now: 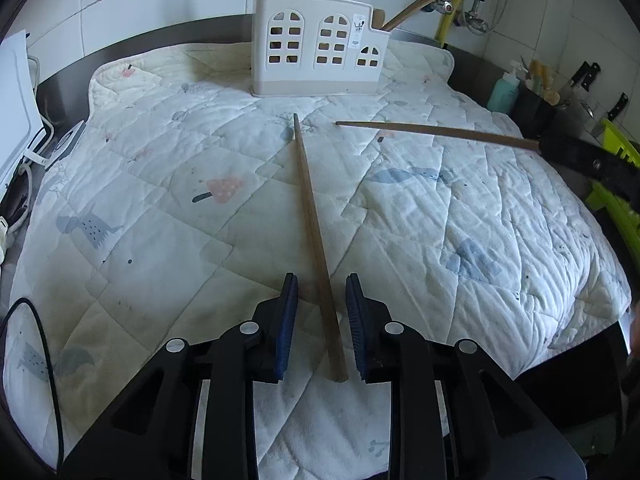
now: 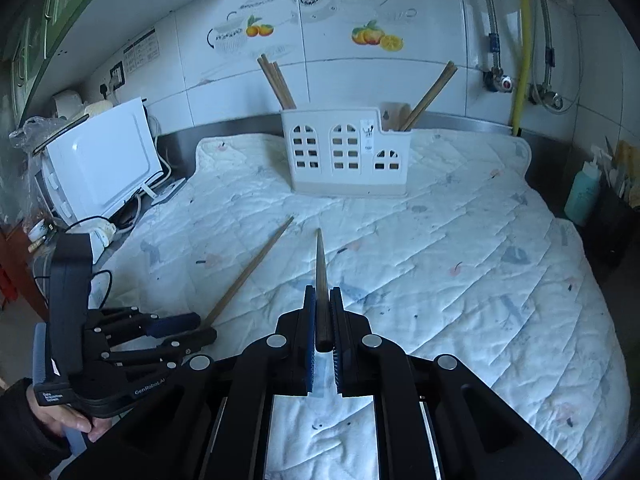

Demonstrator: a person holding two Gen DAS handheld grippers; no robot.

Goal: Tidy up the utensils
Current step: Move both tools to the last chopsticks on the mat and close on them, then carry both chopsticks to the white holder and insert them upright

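A white utensil holder (image 1: 318, 50) with window cut-outs stands at the back of the quilted mat; it also shows in the right wrist view (image 2: 347, 156). Several brown chopsticks stick out of it. My left gripper (image 1: 322, 286) is open, its jaws on either side of a brown chopstick (image 1: 314, 228) that lies on the mat. My right gripper (image 2: 322, 294) is shut on a second chopstick (image 2: 320, 268) and holds it above the mat, tip toward the holder. That chopstick (image 1: 432, 131) also shows in the left wrist view.
The white patterned mat (image 1: 160, 184) covers the counter. A white appliance (image 2: 100, 160) with cables stands at the left. A teal bottle (image 2: 582, 196), a dark container, knives (image 1: 584, 76) and a green rack (image 1: 618, 188) are at the right. Pipes and a tiled wall are behind.
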